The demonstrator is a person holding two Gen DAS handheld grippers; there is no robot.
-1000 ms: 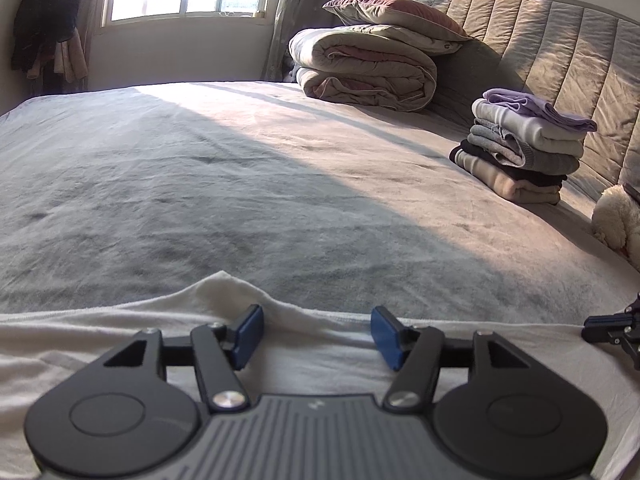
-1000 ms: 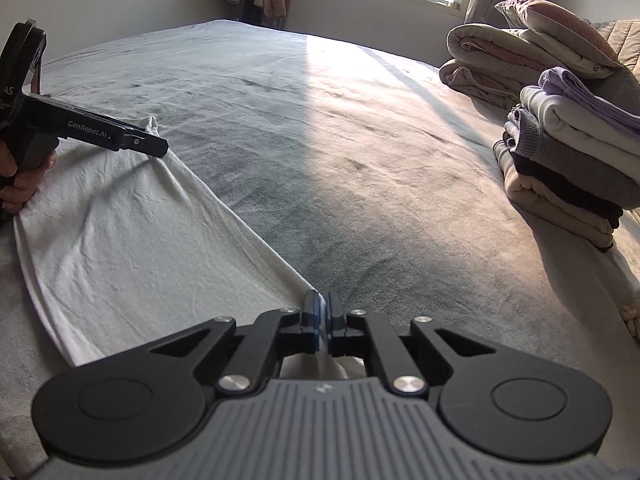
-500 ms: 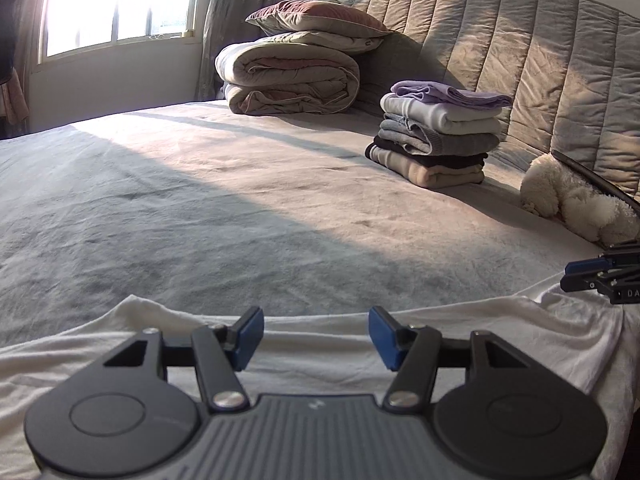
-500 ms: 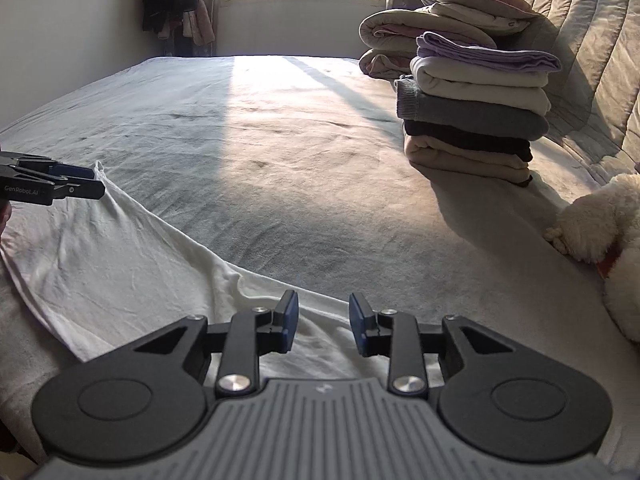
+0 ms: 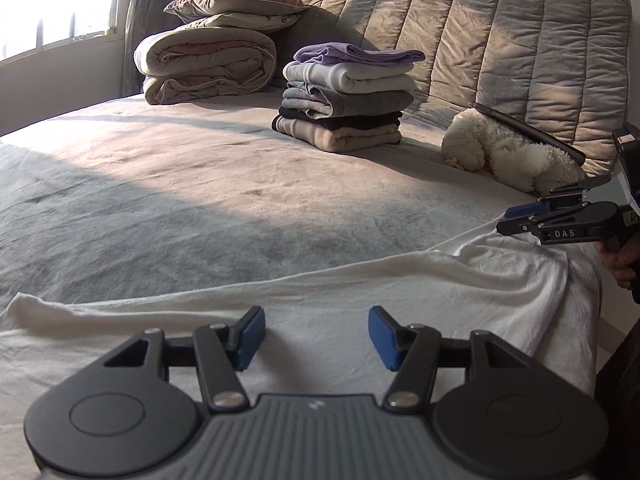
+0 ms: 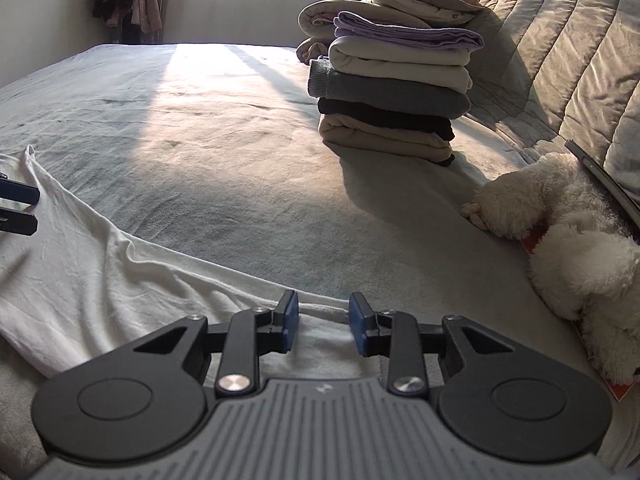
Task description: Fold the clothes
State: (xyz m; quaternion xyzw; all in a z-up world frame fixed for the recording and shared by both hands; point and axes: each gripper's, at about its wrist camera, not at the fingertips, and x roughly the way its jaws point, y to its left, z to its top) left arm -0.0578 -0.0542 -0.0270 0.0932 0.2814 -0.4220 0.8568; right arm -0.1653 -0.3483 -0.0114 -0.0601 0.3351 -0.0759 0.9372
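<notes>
A white garment (image 5: 360, 288) lies spread flat along the near edge of the grey bed (image 5: 200, 200). My left gripper (image 5: 316, 328) hovers over its middle, open, with nothing between the blue pads. My right gripper (image 6: 323, 320) stands open over the garment's (image 6: 100, 280) far hem; a ridge of cloth runs under the gap but the pads do not press it. In the left wrist view the right gripper (image 5: 516, 220) shows at the garment's right corner, with a hand behind it. The left gripper's fingertips (image 6: 20, 208) poke in at the right wrist view's left edge.
A stack of folded clothes (image 5: 344, 100) stands by the quilted headboard (image 5: 500, 40). Left of it lie a rolled duvet (image 5: 208, 64) and pillows. A white plush toy (image 6: 580, 240) with a dark flat item lies close on the right. The bed drops off at the right (image 5: 592, 320).
My right gripper has opened and let go of the white cloth's edge. Both views have swung right toward the headboard and the stack. The left jaws stayed open.
</notes>
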